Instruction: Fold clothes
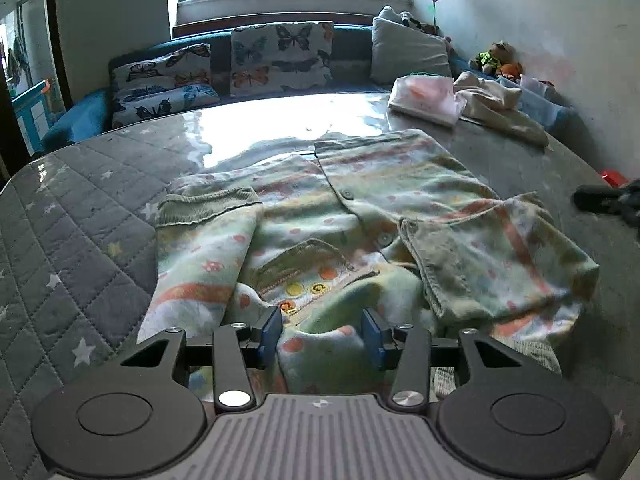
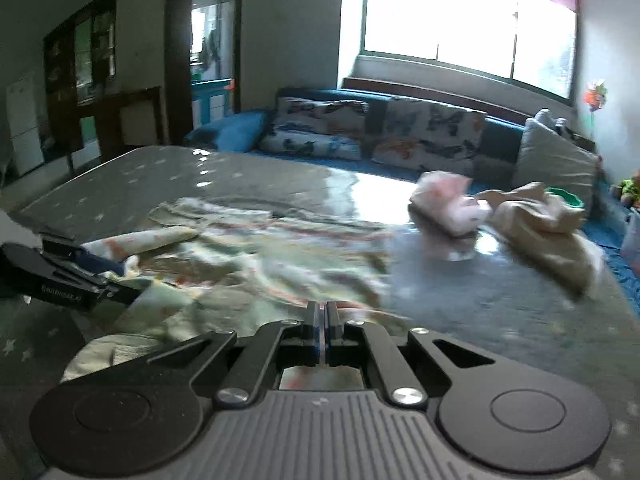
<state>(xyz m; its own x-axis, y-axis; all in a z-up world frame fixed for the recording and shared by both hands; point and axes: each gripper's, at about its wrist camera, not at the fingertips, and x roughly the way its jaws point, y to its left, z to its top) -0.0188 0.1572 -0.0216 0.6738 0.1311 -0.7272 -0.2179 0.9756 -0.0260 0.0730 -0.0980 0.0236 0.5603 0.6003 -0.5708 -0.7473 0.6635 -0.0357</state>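
Observation:
A pale green patterned child's cardigan [image 1: 360, 208] lies on the table with both sleeves folded in over its front. It also shows in the right wrist view [image 2: 256, 256]. My left gripper [image 1: 324, 332] is open, its blue pads on either side of a raised fold of the garment's near hem. My right gripper [image 2: 323, 320] is shut at the garment's near right edge; whether it pinches cloth is hidden. The left gripper also shows at the left of the right wrist view [image 2: 104, 272]. The right gripper shows dark and blurred at the right edge of the left wrist view [image 1: 608, 200].
The table [image 1: 72, 240] has a grey quilted star cover under glossy plastic. A folded pink garment [image 1: 426, 98] and a beige crumpled garment [image 1: 500, 108] lie at its far right. A blue sofa with butterfly cushions [image 1: 280, 56] stands behind.

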